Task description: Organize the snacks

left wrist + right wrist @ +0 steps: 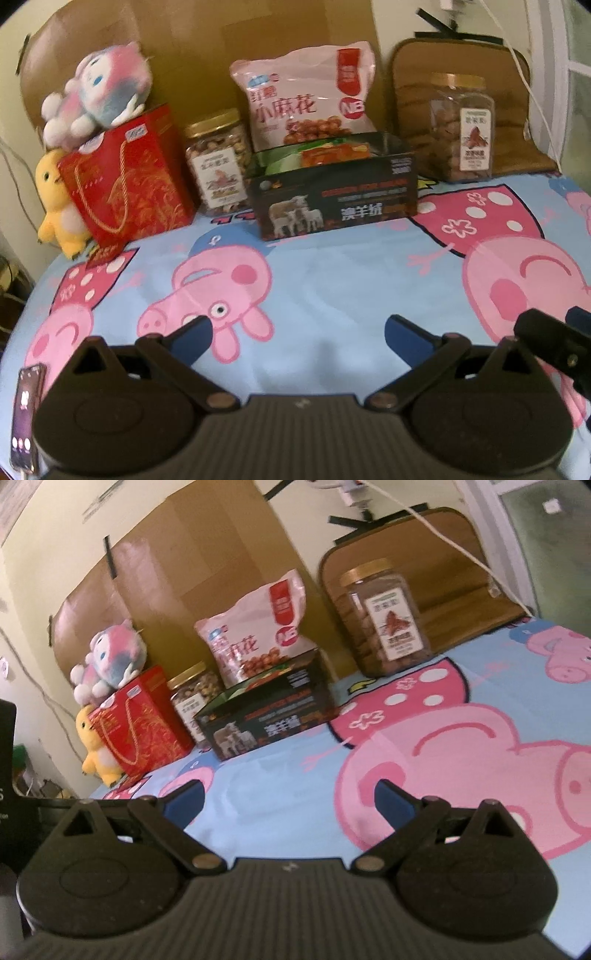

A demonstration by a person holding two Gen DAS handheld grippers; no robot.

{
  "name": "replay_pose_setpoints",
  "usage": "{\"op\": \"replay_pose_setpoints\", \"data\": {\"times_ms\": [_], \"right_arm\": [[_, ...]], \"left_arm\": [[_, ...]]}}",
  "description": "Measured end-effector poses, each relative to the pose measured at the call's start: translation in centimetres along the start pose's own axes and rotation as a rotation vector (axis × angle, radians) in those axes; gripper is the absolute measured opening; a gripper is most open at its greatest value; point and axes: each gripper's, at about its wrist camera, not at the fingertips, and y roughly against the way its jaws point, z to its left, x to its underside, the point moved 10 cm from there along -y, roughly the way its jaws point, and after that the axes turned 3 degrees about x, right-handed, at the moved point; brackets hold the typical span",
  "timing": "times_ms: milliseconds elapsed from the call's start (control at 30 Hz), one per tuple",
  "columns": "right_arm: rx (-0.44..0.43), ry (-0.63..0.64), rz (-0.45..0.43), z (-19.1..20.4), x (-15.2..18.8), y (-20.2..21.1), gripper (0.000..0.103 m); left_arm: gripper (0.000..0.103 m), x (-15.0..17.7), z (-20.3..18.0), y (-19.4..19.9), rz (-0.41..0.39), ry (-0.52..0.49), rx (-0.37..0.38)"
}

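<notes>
A black open box [332, 201] [266, 716] with small packets inside sits at the back of the cartoon-pig sheet. A pink snack bag [306, 99] [255, 638] leans behind it. A gold-lidded jar of nuts [218, 162] [190, 698] stands left of the box. A bigger jar of brown snacks [461, 133] [384, 620] stands to the right. A red gift box [129, 181] [140, 723] is at the far left. My left gripper [297, 332] and my right gripper [290, 797] are both open and empty, hovering over the sheet well short of the snacks.
A pink plush [99, 92] sits on the red box and a yellow plush [55, 203] stands beside it. Cardboard [221, 44] and a brown cushion [517, 110] line the wall. A phone [26, 413] is at the lower left. The right gripper's body [554, 339] shows at the right edge.
</notes>
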Motion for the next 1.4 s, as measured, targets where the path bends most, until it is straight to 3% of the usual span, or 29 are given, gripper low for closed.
{"op": "replay_pose_setpoints", "data": {"times_ms": [533, 1400], "right_arm": [[-0.001, -0.028, 0.025, -1.5, 0.3, -0.9, 0.100], [0.012, 0.108, 0.049, 2.8, 0.7, -1.9, 0.100]], "left_arm": [[0.103, 0.6, -0.9, -2.0, 0.059, 0.008, -0.007], [0.103, 2.0, 3.9, -1.9, 0.066, 0.140, 0.054]]}}
